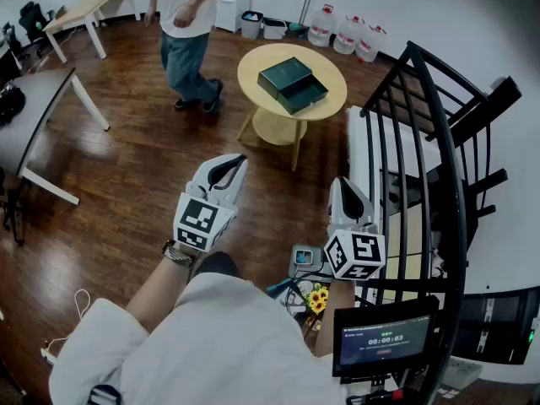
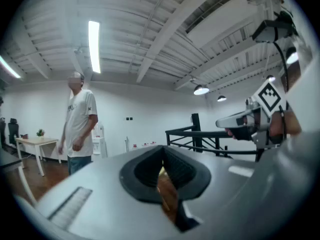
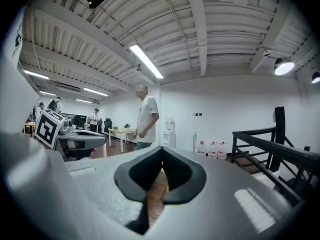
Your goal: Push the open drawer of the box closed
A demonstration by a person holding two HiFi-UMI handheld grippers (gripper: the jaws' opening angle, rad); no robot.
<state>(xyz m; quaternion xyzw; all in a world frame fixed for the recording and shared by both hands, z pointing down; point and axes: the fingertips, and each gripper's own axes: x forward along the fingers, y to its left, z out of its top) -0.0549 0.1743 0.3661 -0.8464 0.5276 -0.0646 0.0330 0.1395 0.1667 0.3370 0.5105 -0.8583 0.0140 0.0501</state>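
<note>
Left gripper (image 1: 239,160), right gripper (image 1: 340,184): fingers (image 3: 185,176) clenched, empty. Box (image 1: 285,74) on table (image 1: 253,67) at 12 o'clock, well apart. Drawer (image 1: 307,98) sticks out toward 5. Approach, then push its front squarely toward 11.

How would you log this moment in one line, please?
left gripper: shut, empty | right gripper: shut, empty | drawer of box: open, untouched

The left hand-held gripper (image 2: 163,156) has its two dark jaws closed against each other, with nothing between them. Beyond it, a person (image 2: 80,129) in a white T-shirt stands at the left near a light wooden table (image 2: 32,141), below a ceiling strip light (image 2: 94,44). At the right, the right hand-held gripper (image 2: 223,123), with its marker cube (image 2: 270,96), shows above a black railing (image 2: 200,134).
</note>
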